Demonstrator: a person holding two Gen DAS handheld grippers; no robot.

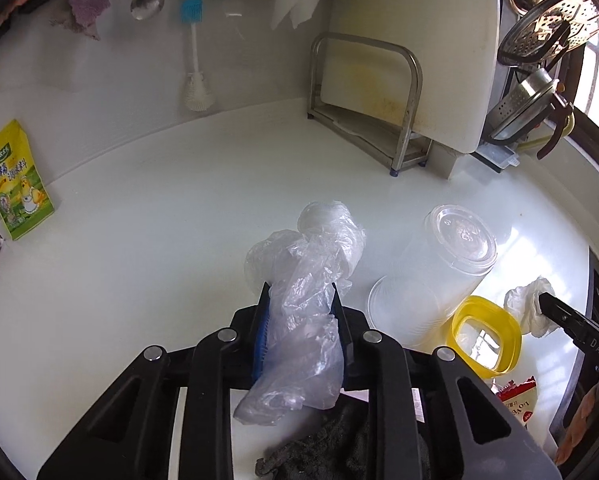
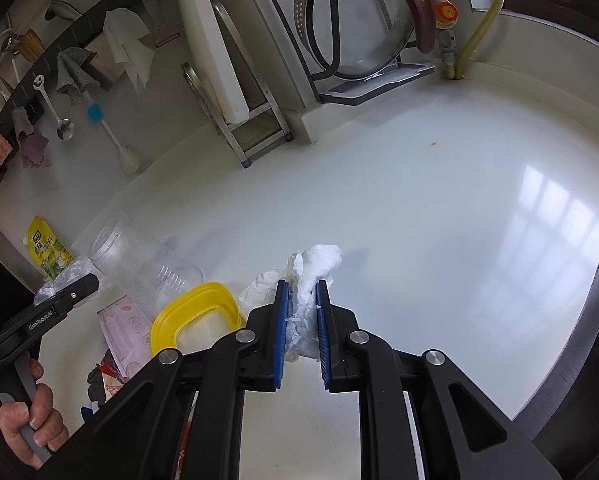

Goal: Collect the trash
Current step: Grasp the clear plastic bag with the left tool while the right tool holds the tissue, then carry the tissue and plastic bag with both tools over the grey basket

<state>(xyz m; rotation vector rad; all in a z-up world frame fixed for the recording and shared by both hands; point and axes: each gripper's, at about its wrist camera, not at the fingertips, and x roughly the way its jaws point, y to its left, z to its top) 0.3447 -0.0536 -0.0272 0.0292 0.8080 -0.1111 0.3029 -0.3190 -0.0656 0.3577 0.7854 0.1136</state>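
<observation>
On the white counter (image 1: 139, 248), beside the yellow lid (image 1: 485, 340), I have both bits of trash in hand. My left gripper (image 1: 299, 300) is pinching a crumpled clear bag (image 1: 303, 304), which sticks up between the pads and droops behind them. My right gripper (image 2: 302, 300) is pressed together on a wad of tissue (image 2: 313, 276), just right of the lid.

I'd judge both as nearly weightless and soft. The bag is slick film, so it could slide out of a loose pinch; a bite across its bunched middle, as now, looks safest. The tissue should crush and may tear, so its thick core is the place to grip, not a loose corner.

Left of the lid lie clear plastic cups (image 1: 431, 276) on their sides, likely light, springy and prone to roll.

For writing, the left gripper's side reads "GenRobot.AI" in the right view. A packet (image 1: 517, 400) below the lid shows "LOVE". The green-yellow pouch (image 1: 17, 184), far left of the lid, carries print I can't read.
</observation>
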